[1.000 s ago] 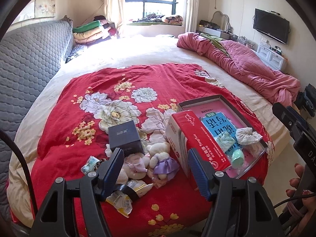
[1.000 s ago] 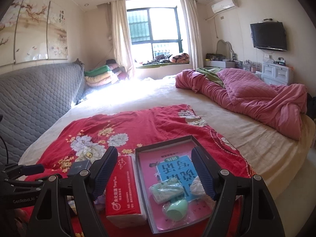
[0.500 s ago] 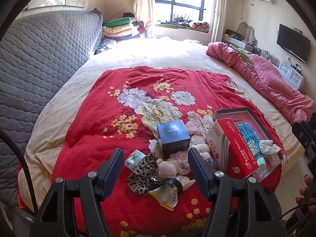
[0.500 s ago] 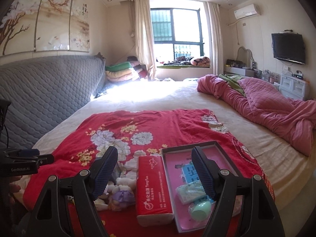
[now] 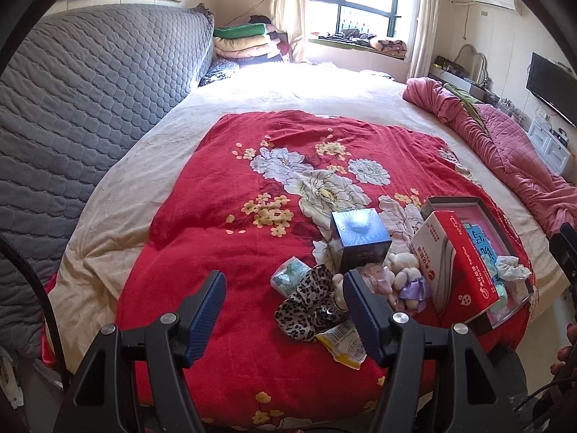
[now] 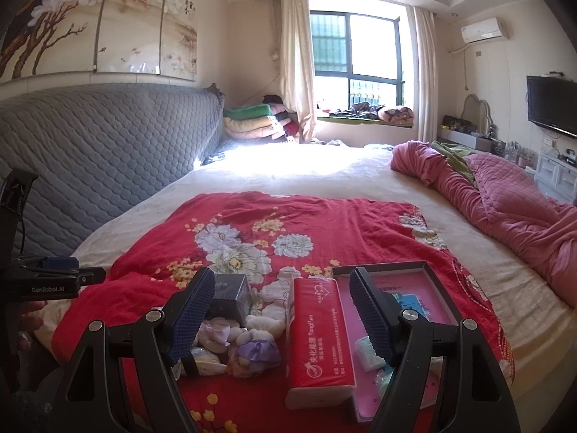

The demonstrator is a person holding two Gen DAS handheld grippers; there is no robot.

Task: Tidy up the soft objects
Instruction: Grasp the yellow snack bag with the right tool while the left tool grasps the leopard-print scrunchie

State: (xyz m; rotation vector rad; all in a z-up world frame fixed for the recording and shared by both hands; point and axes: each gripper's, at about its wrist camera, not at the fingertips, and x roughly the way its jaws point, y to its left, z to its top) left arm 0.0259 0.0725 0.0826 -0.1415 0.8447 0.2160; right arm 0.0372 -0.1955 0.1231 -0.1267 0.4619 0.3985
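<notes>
A pile of small things lies on the red floral blanket (image 5: 252, 187) near the bed's front edge. It holds a leopard-print cloth (image 5: 306, 303), small plush bears (image 5: 404, 270) (image 6: 249, 346), a teal packet (image 5: 290, 276), a yellow packet (image 5: 342, 342) and a dark blue box (image 5: 360, 241) (image 6: 230, 296). A red tissue pack (image 5: 458, 263) (image 6: 317, 339) stands beside an open pink-lined tray (image 5: 487, 216) (image 6: 425, 288) holding a white scrunchie (image 5: 512, 267) and mint items (image 6: 368, 351). My left gripper (image 5: 285, 310) is open and empty, left of the pile. My right gripper (image 6: 281, 306) is open and empty above the tissue pack.
A grey quilted headboard (image 5: 90, 90) runs along the left. A crumpled pink quilt (image 5: 505, 151) (image 6: 505, 202) lies at the right of the bed. Folded bedding (image 6: 252, 122) is stacked by the window. A TV (image 6: 551, 108) and white drawers stand at the right wall.
Both grippers have swung left and pulled back. The pile and tray have shifted rightward in both views, and the leopard cloth has come into the left view. Both stay open.
</notes>
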